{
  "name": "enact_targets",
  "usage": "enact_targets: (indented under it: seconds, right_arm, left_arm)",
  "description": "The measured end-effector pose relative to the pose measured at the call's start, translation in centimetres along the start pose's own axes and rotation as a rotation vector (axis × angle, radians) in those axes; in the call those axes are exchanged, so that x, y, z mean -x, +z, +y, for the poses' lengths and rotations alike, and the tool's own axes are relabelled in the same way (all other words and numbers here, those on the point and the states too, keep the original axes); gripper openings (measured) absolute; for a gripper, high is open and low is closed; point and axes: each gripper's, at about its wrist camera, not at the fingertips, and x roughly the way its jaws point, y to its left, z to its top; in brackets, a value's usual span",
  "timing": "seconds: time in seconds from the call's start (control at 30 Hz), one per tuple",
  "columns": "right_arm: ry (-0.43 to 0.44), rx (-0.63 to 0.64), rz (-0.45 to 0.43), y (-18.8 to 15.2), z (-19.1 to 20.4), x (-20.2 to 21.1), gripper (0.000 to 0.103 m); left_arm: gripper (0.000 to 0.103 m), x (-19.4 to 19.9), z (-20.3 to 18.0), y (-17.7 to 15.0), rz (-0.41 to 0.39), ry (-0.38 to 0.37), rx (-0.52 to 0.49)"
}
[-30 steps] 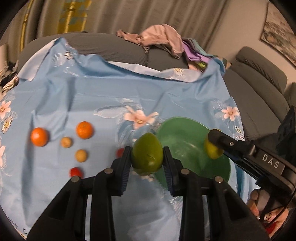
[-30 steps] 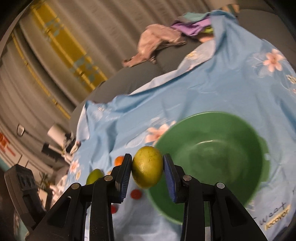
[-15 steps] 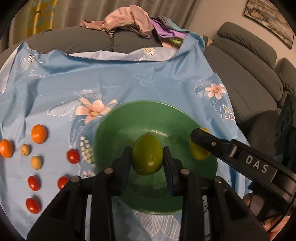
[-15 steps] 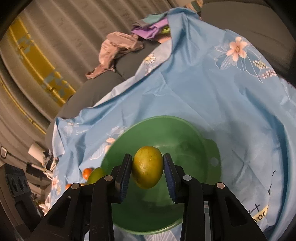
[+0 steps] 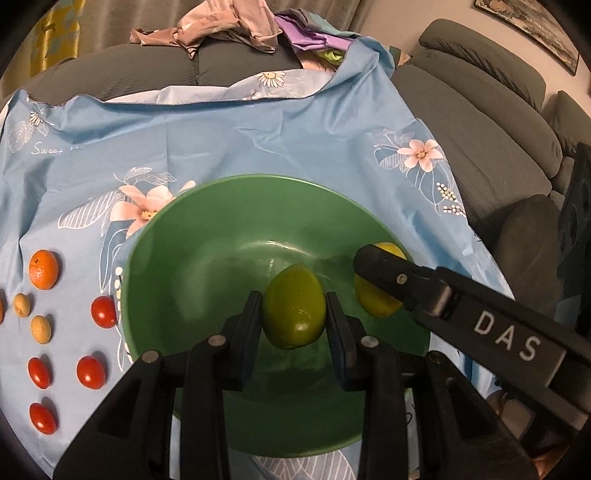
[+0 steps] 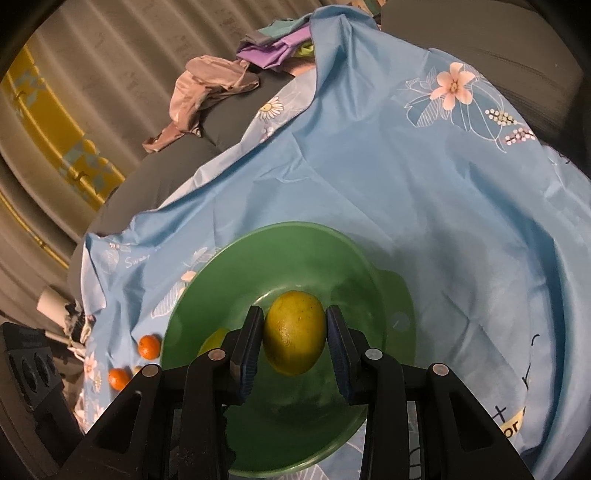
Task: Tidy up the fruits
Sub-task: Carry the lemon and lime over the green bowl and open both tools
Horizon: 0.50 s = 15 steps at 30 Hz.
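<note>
A green bowl (image 5: 207,236) (image 6: 354,251) sits on a light blue flowered cloth (image 5: 258,140). My left gripper (image 5: 294,314) is shut on a green lemon (image 5: 294,306) and holds it over the bowl's inside. My right gripper (image 6: 294,334) is shut on a yellow lemon (image 6: 294,325) and holds it over the bowl too; it shows in the left wrist view (image 5: 376,299) at the bowl's right rim. The green lemon shows partly in the right wrist view (image 6: 214,339).
Left of the bowl lie an orange (image 5: 43,268), several cherry tomatoes (image 5: 103,312) and two small tan fruits (image 5: 40,329). Grey sofa cushions (image 5: 480,122) and a pile of clothes (image 5: 229,22) surround the cloth.
Both grippers have moved closer over the bowl, each still holding its lemon. The bowl now fills more of both views.
</note>
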Motion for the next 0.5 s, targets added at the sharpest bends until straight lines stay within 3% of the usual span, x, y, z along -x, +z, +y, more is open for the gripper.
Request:
enact_targets:
  seconds: [0.2,0.27,0.3,0.33,0.4,0.5]
  right_arm:
    - [-0.015,0.001,0.007,0.0,0.2,-0.3,0.038]
    - [-0.017,0.000,-0.005,0.1,0.3,-0.1,0.038]
    - [-0.007,0.002,-0.017,0.1,0.3,0.1,0.042]
    - [0.003,0.001,-0.028,0.2,0.3,0.4,0.053]
    - [0.011,0.001,-0.053,0.2,0.4,1.0,0.064]
    - [0.011,0.000,-0.068,0.3,0.5,1.4,0.064]
  left_arm:
    - [0.033,-0.3,-0.6,-0.1,-0.003,-0.011,-0.025]
    - [0.040,0.0,-0.7,-0.1,-0.015,-0.023,-0.024]
    - [0.050,0.3,-0.7,0.0,-0.024,-0.030,-0.023]
    - [0.059,0.7,-0.6,-0.1,-0.033,-0.035,-0.022]
    - [0.067,1.9,-0.4,0.1,-0.068,-0.049,-0.016]
    - [0.072,3.4,0.2,0.2,-0.093,-0.019,-0.002]
